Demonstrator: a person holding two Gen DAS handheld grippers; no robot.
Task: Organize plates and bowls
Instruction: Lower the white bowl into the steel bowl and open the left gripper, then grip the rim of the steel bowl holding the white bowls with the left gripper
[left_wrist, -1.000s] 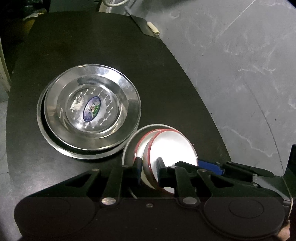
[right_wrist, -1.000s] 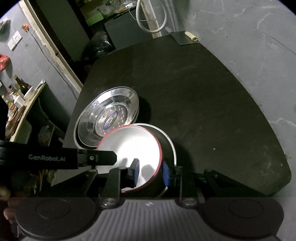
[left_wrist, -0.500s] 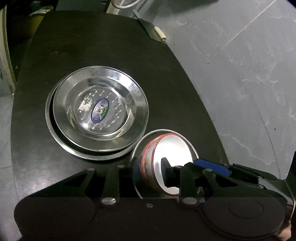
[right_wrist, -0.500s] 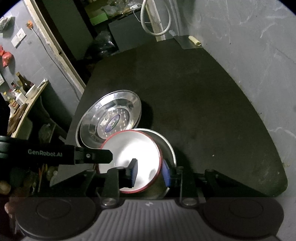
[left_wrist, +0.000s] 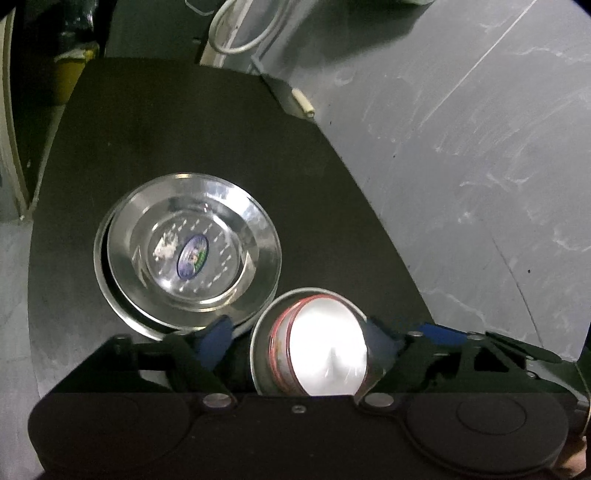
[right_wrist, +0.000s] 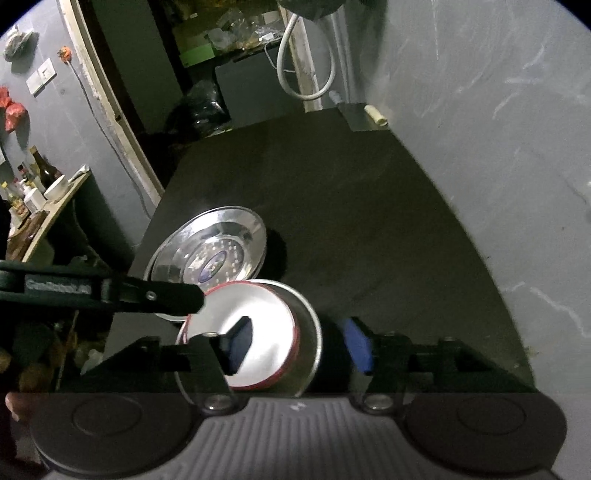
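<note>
Both claws are opening: the left claw (left_wrist: 295, 338) straddles the bowl (left_wrist: 325, 354); the right claw (right_wrist: 299, 341) straddles its rim, gripping nothing.

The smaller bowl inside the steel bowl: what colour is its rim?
Red: the smaller bowl has a red rim and a white inside, nested in the steel bowl. The left wrist view shows it best.

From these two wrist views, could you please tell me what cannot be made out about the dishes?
- Red-rimmed bowl in the steel bowl: near sides cut off by the left gripper body, left wrist view.
- The same bowls in the right wrist view: partly covered by the right gripper.
- Steel plates: how many are stacked is unclear, lower ones hidden by the top one.
- Plate sticker: too small to read.
</note>
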